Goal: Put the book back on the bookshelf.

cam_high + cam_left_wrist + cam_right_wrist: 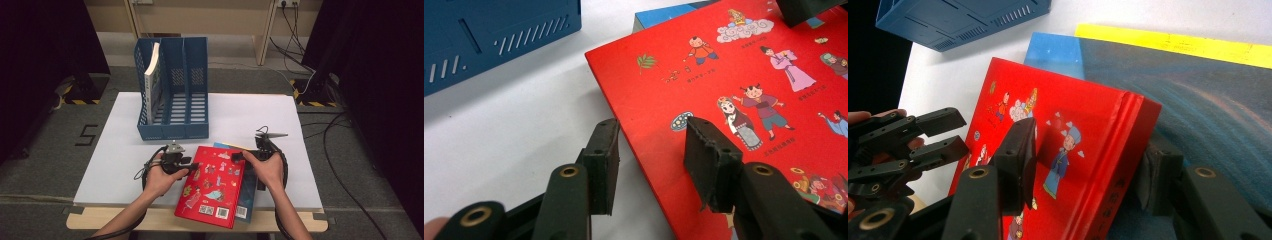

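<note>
Blue file rack (172, 95) sits far left-centre on the white table (125, 150), one white book (152, 82) upright in its left slot, other slots look free. Left gripper (651, 150) is at the red book's (212, 185) left edge: one jaw on the cover, the other off the edge over the table, gap visible on both, so straddling, not clamped yet. Red book lies flat near the front edge, on top of a blue book (1198, 100) with a yellow strip along its far side. Right gripper (1088, 165) is at the spine side, one jaw over the cover, the other down beside the spine; can't tell if the pads press. Handling guess: hardcover, stiff, moderately heavy, glossy so slippery. Take it near the spine or pinch both long edges, deep bite, else it pivots or the cover flaps open.
</note>
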A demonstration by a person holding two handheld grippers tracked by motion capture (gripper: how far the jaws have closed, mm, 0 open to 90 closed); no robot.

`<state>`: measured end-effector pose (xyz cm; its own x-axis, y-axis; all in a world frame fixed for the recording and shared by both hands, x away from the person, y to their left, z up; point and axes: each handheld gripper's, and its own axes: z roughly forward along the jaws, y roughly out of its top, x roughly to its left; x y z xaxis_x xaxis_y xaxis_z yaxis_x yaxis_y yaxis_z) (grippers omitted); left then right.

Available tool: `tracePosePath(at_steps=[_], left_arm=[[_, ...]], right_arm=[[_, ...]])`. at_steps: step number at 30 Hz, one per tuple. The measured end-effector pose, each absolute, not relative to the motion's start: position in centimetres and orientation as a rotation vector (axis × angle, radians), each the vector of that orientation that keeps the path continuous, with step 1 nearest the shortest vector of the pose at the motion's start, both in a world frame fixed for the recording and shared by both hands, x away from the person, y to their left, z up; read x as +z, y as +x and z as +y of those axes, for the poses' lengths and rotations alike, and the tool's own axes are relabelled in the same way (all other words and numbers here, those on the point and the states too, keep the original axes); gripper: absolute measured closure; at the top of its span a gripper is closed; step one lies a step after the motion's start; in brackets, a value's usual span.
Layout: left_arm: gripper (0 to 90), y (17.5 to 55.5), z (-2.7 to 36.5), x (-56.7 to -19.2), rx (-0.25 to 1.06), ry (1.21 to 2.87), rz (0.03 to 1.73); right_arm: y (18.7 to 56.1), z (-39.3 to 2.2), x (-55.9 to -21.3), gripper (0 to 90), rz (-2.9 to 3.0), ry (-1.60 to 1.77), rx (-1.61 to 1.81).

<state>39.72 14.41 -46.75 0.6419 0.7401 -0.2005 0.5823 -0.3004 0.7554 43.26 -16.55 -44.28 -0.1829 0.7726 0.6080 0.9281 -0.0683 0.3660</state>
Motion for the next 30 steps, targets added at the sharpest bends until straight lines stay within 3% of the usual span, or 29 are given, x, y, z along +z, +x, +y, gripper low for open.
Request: tracePosePath(at_steps=[6, 20, 30], left_arm=[[56.3, 39.7, 14.4, -46.8, 0.238, 2.002, 1.034], [45.5, 40.0, 15.0, -47.3, 0.191, 1.974, 1.092], [43.8, 40.0, 16.1, -46.4, 0.202, 1.911, 1.114]], right_arm=[[43.3, -16.6, -44.2, 51.3, -1.971, -1.863, -1.089], [43.2, -16.8, -43.0, 65.7, -1.877, -1.833, -1.14], [43.1, -16.7, -42.5, 71.9, -1.805, -1.814, -1.162]])
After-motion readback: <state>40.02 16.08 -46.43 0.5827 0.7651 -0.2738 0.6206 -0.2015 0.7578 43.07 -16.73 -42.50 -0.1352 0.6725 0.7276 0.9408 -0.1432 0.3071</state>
